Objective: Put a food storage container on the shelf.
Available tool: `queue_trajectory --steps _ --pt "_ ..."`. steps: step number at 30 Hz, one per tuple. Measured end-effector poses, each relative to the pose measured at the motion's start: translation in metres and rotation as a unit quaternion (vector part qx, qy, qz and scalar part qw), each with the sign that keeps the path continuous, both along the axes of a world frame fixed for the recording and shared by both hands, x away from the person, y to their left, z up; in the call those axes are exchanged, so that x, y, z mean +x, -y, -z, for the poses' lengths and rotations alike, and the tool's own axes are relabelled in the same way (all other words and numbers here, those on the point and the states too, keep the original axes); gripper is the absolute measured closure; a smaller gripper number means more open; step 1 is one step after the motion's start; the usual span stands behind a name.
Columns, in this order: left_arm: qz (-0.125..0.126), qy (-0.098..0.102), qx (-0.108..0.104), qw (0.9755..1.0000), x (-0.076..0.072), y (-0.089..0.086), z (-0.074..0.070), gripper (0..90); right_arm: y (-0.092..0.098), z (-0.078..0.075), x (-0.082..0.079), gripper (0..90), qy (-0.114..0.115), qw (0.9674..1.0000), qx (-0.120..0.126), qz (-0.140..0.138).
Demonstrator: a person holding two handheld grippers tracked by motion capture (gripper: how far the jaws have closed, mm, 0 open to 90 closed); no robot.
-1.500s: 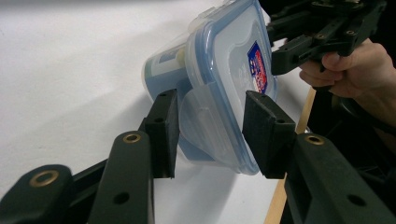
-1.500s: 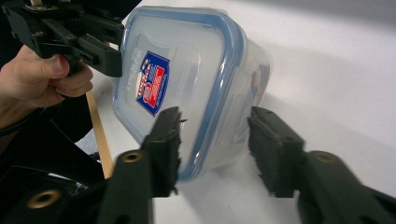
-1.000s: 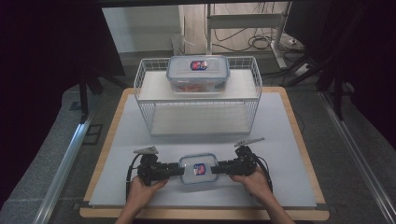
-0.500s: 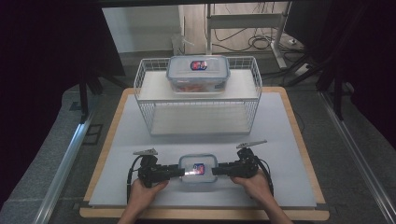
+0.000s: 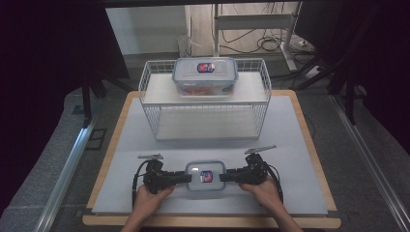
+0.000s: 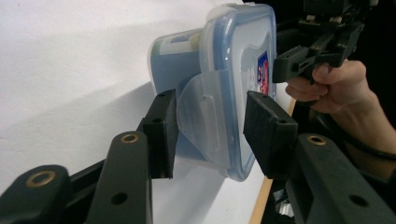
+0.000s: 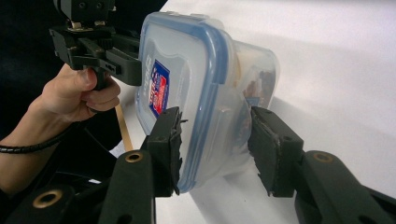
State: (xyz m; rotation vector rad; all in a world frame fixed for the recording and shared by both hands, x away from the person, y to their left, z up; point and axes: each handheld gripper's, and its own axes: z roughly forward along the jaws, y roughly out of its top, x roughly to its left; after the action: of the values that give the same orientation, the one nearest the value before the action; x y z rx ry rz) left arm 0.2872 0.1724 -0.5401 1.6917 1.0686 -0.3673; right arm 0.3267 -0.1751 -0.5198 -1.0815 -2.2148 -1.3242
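you have the small lidded container (image 5: 205, 175) at the near table (image 5: 300, 145) edge, left gripper (image 5: 186, 178) and right gripper (image 5: 226, 176) at opposite ends. jaws bracket each latch flap, spread, not visibly pinching; probably so both sides carry evenly.
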Motion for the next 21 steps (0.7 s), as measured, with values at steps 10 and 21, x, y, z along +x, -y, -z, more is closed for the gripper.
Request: queue_trajectory --steps 10,21 --pt "-0.024 0.013 0.0 0.9996 0.003 0.002 -0.013 57.3 -0.001 -0.005 0.0 55.7 0.007 0.9997 0.004 0.021" --pt "-0.023 0.048 0.001 0.9986 0.01 0.002 -0.045 57.2 0.004 -0.031 0.005 56.4 0.034 0.9983 0.036 0.03"
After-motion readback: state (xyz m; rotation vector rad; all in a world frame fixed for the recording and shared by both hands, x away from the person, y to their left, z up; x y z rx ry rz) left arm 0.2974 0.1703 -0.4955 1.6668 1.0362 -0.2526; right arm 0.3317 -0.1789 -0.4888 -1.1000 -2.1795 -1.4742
